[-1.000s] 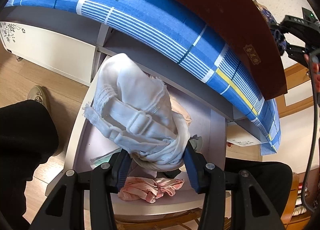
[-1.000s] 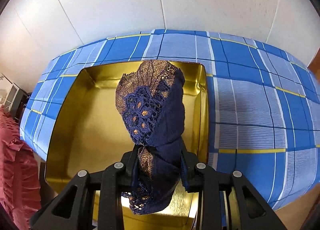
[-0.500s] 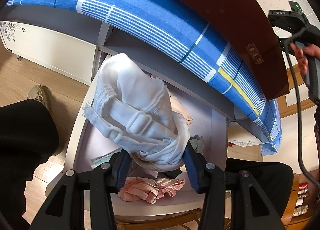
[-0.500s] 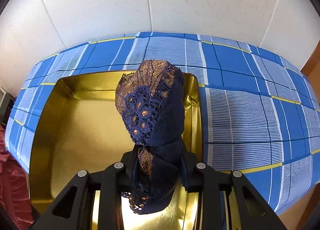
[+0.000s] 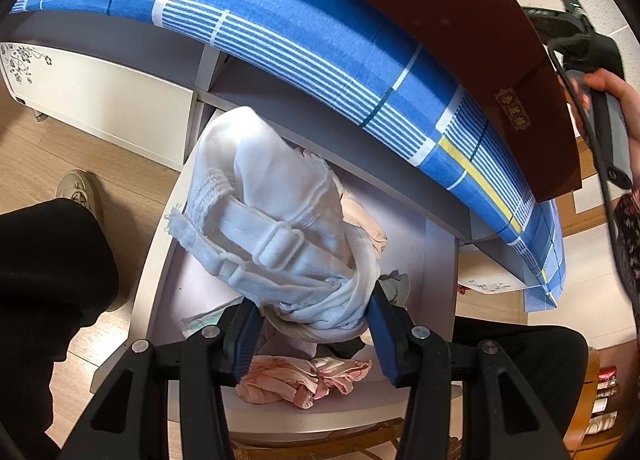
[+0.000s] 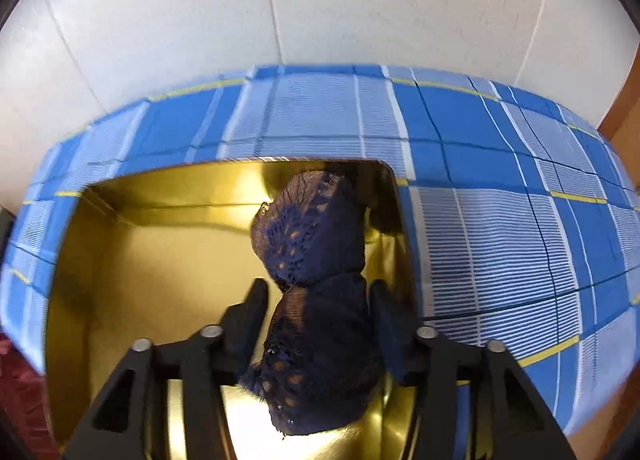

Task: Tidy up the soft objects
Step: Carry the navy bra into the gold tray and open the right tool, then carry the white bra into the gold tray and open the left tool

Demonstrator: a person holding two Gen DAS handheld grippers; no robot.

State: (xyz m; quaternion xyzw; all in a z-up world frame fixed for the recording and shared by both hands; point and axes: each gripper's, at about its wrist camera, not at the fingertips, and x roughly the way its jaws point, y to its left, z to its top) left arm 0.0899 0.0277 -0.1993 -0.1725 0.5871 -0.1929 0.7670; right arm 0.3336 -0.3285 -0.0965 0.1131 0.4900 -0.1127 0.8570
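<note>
While the right hand-held gripper (image 6: 318, 312) hangs over the gold tin (image 6: 132, 284), its jaws are opening: the left finger stands clear of the navy lace garment (image 6: 316, 260), and the right finger is just beside it or barely touching. The garment sits between the fingers, bunched upright, its top toward the tin's far right corner and its lower end drooping below the fingers over the tin's floor. Apart from that garment the tin shows only bare gold metal. It rests on a blue plaid cloth (image 6: 500, 228) that covers the tabletop, with a white wall behind.

The left hand-held gripper (image 5: 314, 324) pinches a white garment (image 5: 276, 220) at its gathered end, both blue pads pressed into the fabric. The rest of the garment, with a strap and plastic slider, stands up and leans to the left above an open drawer (image 5: 440, 260). In the drawer lie a pink crumpled piece (image 5: 304, 378) near the front, a beige piece (image 5: 372, 228) behind the white garment, and some pale folded cloth at the left. Above the drawer the plaid-covered top carries a dark red lid (image 5: 460, 40). A hand (image 5: 616, 96) grips the other tool's handle at the far right.
</note>
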